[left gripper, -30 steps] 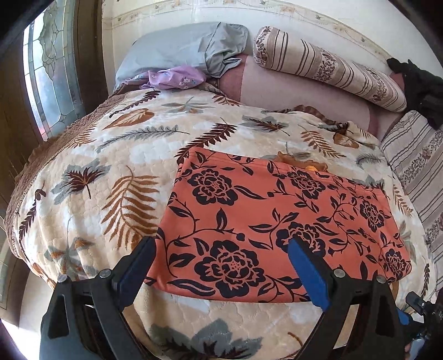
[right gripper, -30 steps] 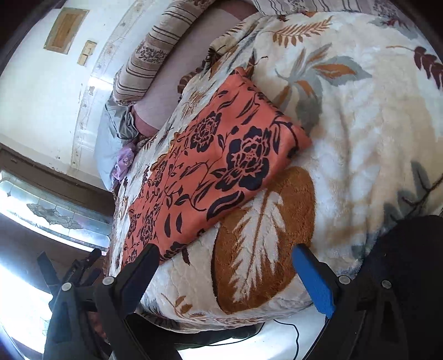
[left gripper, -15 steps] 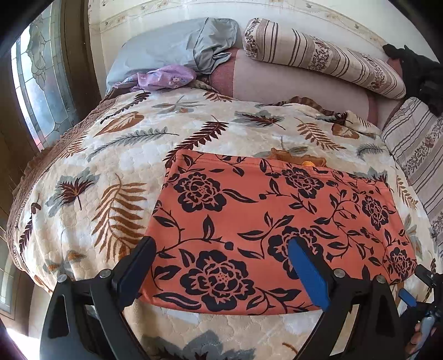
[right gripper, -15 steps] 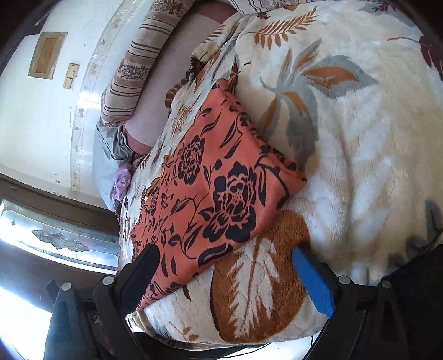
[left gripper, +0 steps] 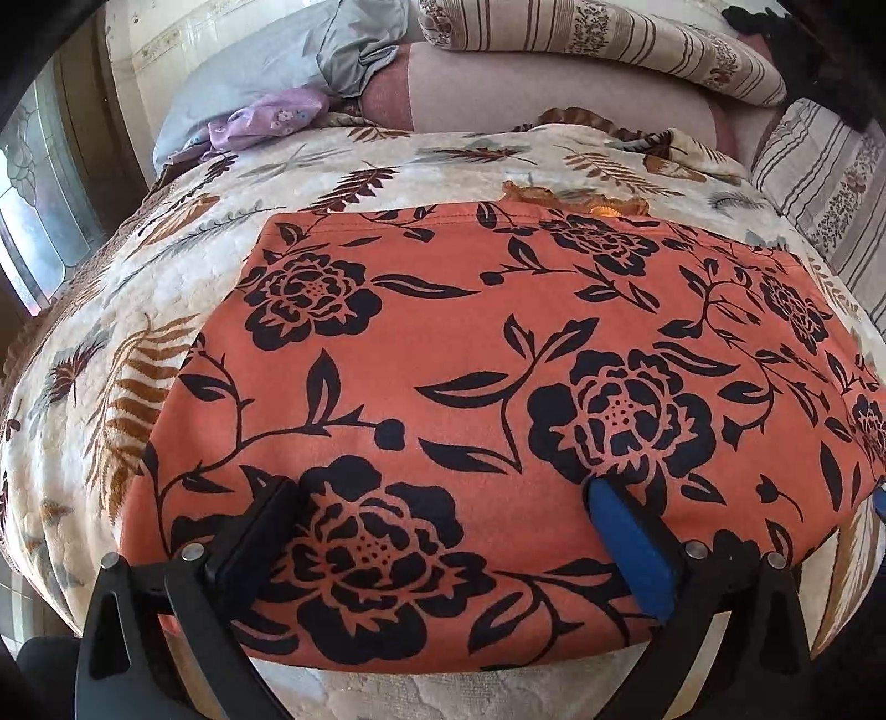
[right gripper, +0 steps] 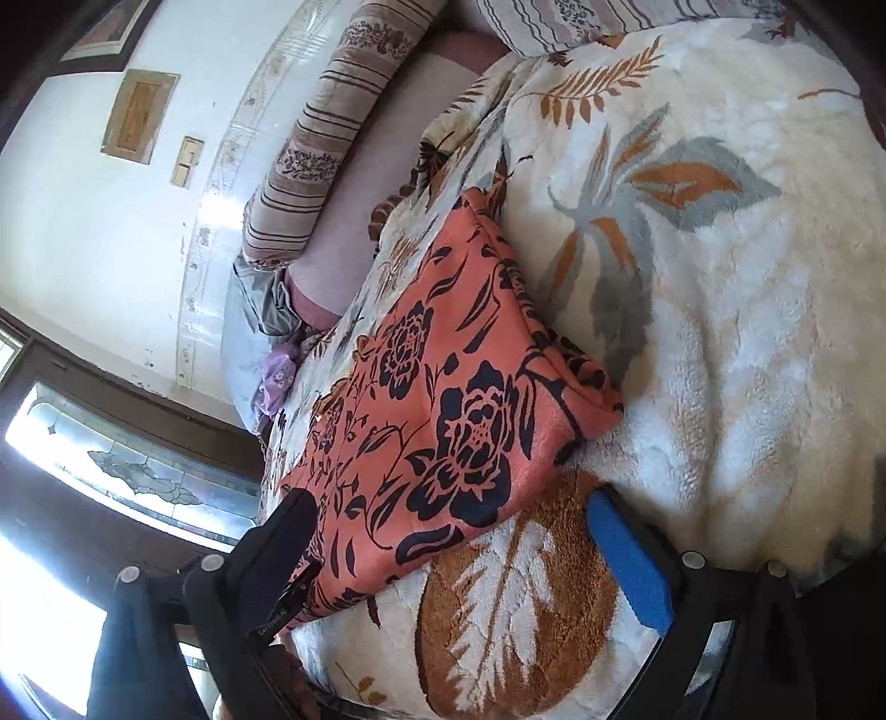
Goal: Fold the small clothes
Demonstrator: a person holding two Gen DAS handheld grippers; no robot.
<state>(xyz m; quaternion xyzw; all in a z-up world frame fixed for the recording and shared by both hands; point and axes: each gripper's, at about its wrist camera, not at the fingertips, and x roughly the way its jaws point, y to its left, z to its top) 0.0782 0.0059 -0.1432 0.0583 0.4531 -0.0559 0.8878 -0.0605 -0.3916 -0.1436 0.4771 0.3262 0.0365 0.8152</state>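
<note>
An orange cloth with black flowers [left gripper: 498, 343] lies flat, folded into a rectangle, on the leaf-patterned blanket [left gripper: 138, 310]. My left gripper [left gripper: 437, 487] hangs low over its near edge. Its jaws are opening wide, with the cloth lying under and between the black finger [left gripper: 260, 531] and the blue finger [left gripper: 626, 543]; neither pad presses on it. In the right wrist view the same cloth [right gripper: 443, 421] runs away to the left. My right gripper [right gripper: 449, 498] is open above the cloth's near right corner, its blue finger [right gripper: 626, 559] over bare blanket.
A striped bolster [left gripper: 598, 44], a grey pillow [left gripper: 266, 72] and a purple garment [left gripper: 260, 119] lie at the head of the bed. A striped cushion [left gripper: 819, 183] sits at the right. A window [left gripper: 39, 210] stands left. The bed edge drops off just behind the cloth's near hem.
My left gripper has sunk toward the cloth; its fingers now overlap the near hem, and the cloth fills more of the view. The right gripper has drifted slightly closer to the cloth's corner.
</note>
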